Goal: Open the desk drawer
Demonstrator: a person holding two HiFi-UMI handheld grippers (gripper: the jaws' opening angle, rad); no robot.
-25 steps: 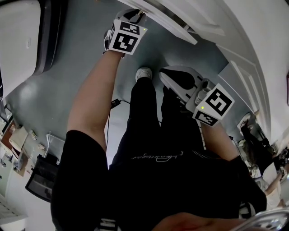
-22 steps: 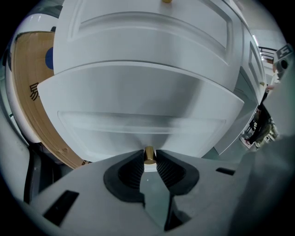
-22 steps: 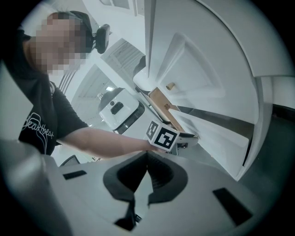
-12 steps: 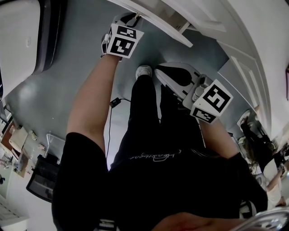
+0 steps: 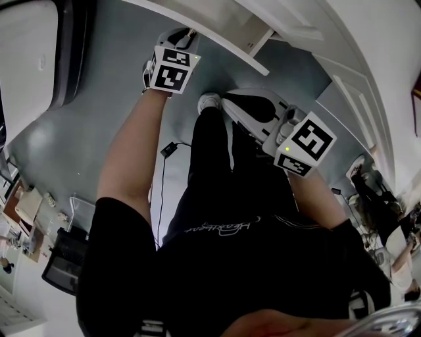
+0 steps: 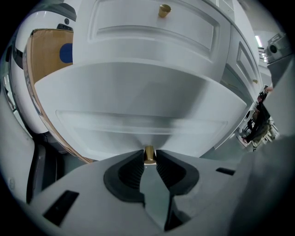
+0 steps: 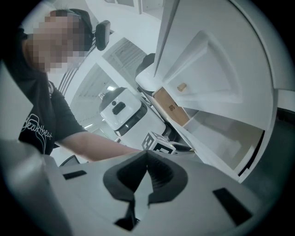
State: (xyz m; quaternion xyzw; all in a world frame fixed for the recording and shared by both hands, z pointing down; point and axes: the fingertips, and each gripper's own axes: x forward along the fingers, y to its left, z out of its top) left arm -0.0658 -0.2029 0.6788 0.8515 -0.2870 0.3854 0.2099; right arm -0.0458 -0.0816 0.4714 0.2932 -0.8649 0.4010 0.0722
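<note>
Grey matte floor (image 5: 85,105) spreads under you, and the white desk (image 5: 309,33) ahead shows smooth painted, panelled fronts. Your left gripper (image 6: 148,159) is clamped on the small round brass knob (image 6: 149,155) of the desk drawer (image 6: 138,101). Its ribbed black pads (image 6: 131,168) press the knob from both sides, jaws only narrowly apart. That drawer stands pulled partway out, its pale boxy inside showing in the right gripper view. Above it sits a second panelled drawer (image 6: 152,32) with a matching knob (image 6: 164,10). Your right gripper (image 7: 147,156) holds nothing, its pad tips meeting, off beside the open drawer.
</note>
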